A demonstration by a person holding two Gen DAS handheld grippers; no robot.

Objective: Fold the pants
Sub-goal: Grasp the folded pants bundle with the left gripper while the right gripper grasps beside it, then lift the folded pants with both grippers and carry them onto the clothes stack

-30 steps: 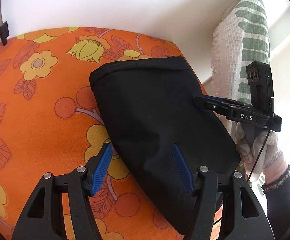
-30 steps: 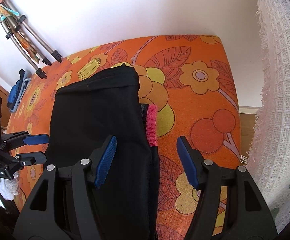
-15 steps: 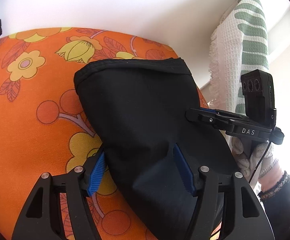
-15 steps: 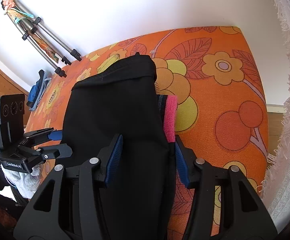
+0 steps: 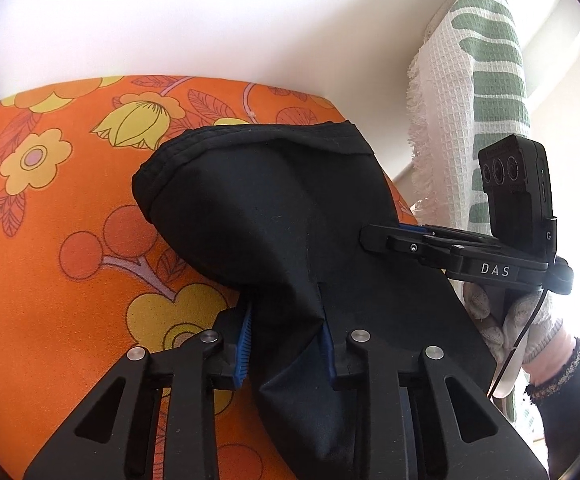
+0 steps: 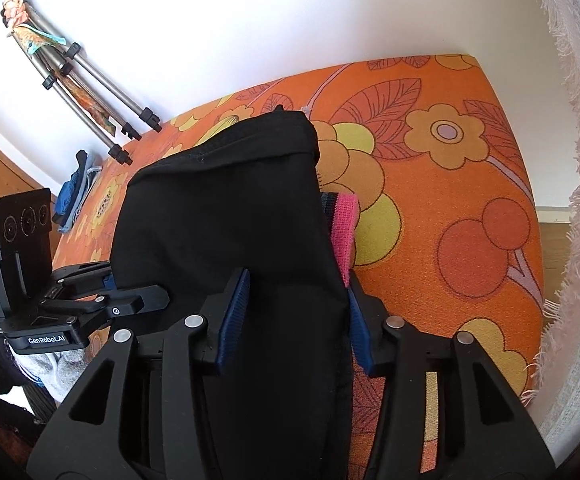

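Two grippers clamp the black pants (image 5: 274, 216), which lie folded on the orange floral cloth (image 5: 50, 280): my left gripper (image 5: 286, 344) pinches a bunched fold, and my right gripper (image 6: 293, 316) closes on the thick edge by a pink ribbed band (image 6: 345, 228). A fringed waffle towel (image 5: 477, 92) hangs at right. Tripod legs (image 6: 90, 92) lean on the white wall. Readable markings: "DAS", "GenRobot.AI".

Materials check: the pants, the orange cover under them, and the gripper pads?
Pants: matte black woven cloth, likely cotton or a blend; stitched hem, soft folds. Cover: coarse printed fabric; visible weave grain, flower print. Pads: blue, ribbed, probably rubber or soft plastic; fine ridges, no shine.
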